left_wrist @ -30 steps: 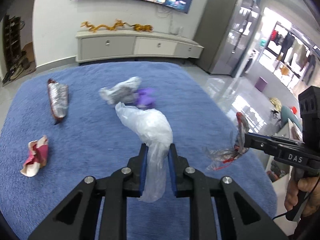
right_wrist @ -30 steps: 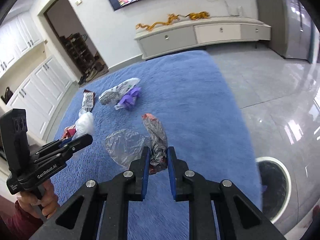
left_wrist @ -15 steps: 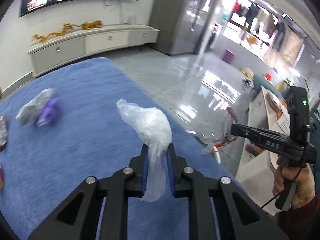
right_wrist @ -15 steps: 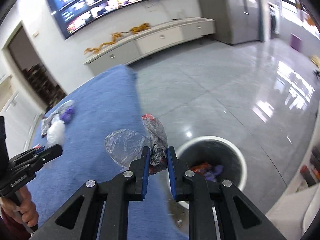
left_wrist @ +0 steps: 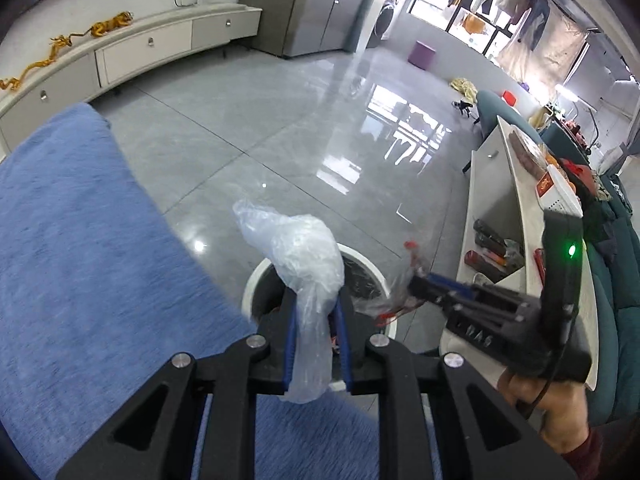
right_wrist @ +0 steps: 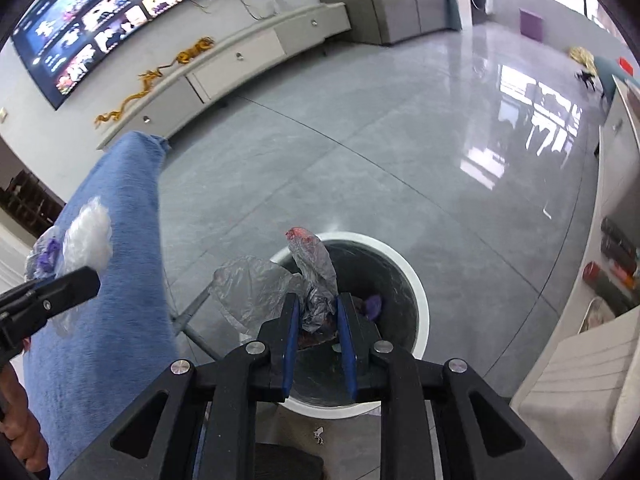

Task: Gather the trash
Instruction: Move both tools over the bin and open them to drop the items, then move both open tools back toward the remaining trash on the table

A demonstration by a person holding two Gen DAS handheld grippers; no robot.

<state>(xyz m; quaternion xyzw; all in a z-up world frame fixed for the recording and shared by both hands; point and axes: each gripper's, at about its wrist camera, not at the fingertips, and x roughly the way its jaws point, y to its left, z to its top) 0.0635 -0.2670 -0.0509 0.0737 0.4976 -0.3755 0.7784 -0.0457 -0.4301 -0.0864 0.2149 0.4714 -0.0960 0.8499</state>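
Swinging away from the blue bench [left_wrist: 80, 280], both tongs now hang over the white bin [right_wrist: 416, 292], left tongs [left_wrist: 316, 344] clenched on the clear bag [left_wrist: 300, 248], right tongs [right_wrist: 318, 344] on the crumpled wrapper [right_wrist: 316, 272], ready for dropping.

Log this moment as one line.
left gripper: shut on bag | right gripper: shut on wrapper | both over bin

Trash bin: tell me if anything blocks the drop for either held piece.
Nothing visible does. The trash bin is open-topped; the right gripper holds its clear wrapper over the opening, and the left gripper holds the plastic bag near it.
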